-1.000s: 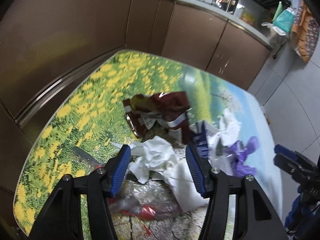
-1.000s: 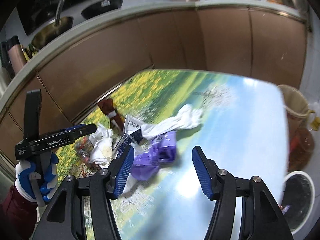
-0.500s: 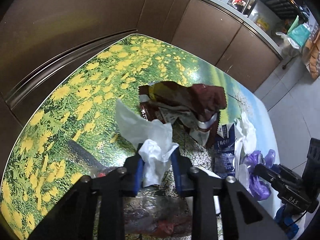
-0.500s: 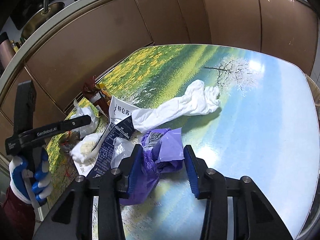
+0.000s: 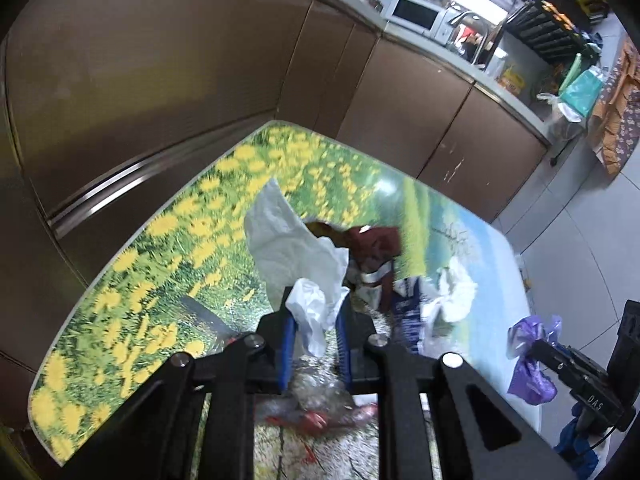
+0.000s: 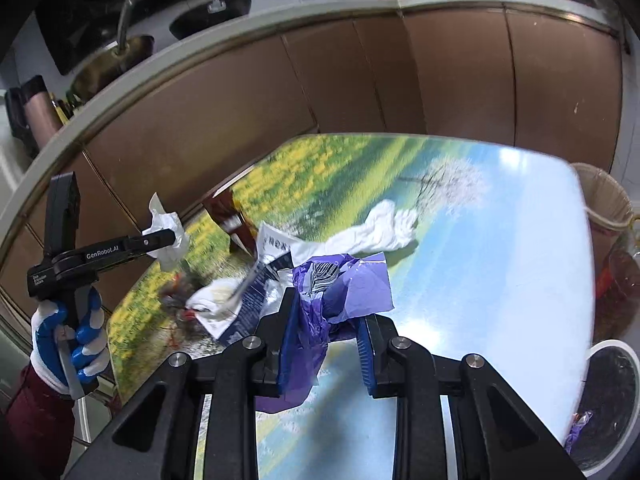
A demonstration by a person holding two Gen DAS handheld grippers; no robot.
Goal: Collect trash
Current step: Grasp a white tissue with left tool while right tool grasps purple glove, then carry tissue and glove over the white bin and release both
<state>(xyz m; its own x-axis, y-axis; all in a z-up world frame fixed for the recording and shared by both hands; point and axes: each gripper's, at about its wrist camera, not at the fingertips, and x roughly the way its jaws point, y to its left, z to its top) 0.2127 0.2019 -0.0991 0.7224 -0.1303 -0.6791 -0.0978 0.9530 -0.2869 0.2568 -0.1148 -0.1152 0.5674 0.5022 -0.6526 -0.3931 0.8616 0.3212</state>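
Kitchen w/ brown cabinets, grey tile floor, microwave on the counter, table w/ meadow print.

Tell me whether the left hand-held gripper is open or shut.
Shut: the left hand-held gripper clamps a white tissue between its blue pads.

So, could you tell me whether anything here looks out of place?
Yes: trash litters the table, a long white wad and a torn dark-blue wrapper, while the bin stands beside it on the floor.
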